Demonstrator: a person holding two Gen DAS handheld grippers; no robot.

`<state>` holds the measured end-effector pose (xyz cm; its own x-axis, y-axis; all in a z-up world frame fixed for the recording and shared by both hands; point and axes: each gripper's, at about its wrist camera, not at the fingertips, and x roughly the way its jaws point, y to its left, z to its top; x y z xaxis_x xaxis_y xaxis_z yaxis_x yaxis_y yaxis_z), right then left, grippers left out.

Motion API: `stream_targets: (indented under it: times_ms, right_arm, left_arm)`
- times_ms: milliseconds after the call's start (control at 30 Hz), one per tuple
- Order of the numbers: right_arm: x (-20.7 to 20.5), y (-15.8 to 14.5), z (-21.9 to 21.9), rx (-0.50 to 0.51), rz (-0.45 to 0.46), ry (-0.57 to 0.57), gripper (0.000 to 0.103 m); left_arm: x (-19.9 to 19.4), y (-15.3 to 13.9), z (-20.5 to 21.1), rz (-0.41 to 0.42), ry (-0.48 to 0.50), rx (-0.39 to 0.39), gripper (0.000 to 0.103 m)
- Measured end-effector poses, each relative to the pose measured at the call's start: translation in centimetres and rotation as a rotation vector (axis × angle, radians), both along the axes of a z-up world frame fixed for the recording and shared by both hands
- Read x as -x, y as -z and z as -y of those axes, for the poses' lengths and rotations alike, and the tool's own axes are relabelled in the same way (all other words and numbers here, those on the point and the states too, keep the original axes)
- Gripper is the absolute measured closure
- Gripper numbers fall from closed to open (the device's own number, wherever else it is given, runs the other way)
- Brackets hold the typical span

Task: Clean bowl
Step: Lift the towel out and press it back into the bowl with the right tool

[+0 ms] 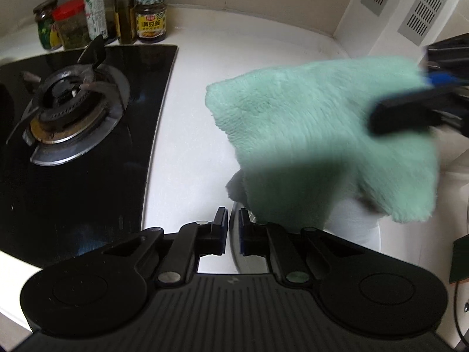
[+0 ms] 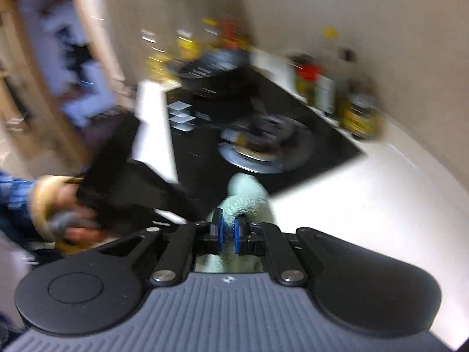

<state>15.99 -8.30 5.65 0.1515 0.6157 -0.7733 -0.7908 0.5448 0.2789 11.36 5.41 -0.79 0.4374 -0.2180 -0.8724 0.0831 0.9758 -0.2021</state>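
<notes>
My left gripper (image 1: pixel 233 220) is shut on the thin rim of a white bowl (image 1: pixel 351 223), which sits low on the white counter and is mostly hidden by the cloth. A mint-green fluffy cloth (image 1: pixel 322 138) hangs above the bowl. My right gripper (image 2: pixel 228 223) is shut on that cloth (image 2: pixel 246 196), which bunches over its blue pads. In the left wrist view the right gripper (image 1: pixel 425 99) enters from the right, blurred, holding the cloth's upper edge.
A black glass hob (image 1: pixel 88 146) with a gas burner (image 1: pixel 73 99) lies to the left. Several sauce jars and bottles (image 1: pixel 117 20) stand along the back wall. The white counter (image 1: pixel 190 117) runs between hob and bowl. The right wrist view is motion-blurred.
</notes>
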Motion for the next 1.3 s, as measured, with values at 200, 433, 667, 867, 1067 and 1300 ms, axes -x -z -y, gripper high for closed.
stream_targets:
  times_ms: [200,433,667,867,1067,1300]
  right_arm:
    - [-2.2,5.3,0.4,0.216,-0.139,0.188,0.085]
    - [0.1,3.2,-0.2,0.395,0.03,0.076,0.077]
    - [3.7,0.3,-3.0,0.327,0.386,-0.253,0.077]
    - [0.9,5.9,-7.0,0.487,0.468,-0.55,0.076]
    - [-2.0,8.2,-8.0,0.489,0.341,-0.693,0.07]
    - [-3.2,10.9,-10.0,0.507,0.198,-0.597,0.073]
  left_arm:
    - [0.4,0.7,0.6,-0.013,0.022,-0.035,0.098]
    - [0.1,1.1,0.7,-0.034,0.038,-0.034,0.098]
    - [0.0,1.3,0.9,-0.045,0.046,-0.042,0.098]
    - [-0.2,1.7,1.1,-0.053,0.059,-0.052,0.098]
    - [-0.5,2.1,1.5,-0.054,0.08,-0.071,0.098]
    - [-0.5,2.5,1.6,-0.044,0.087,-0.076,0.097]
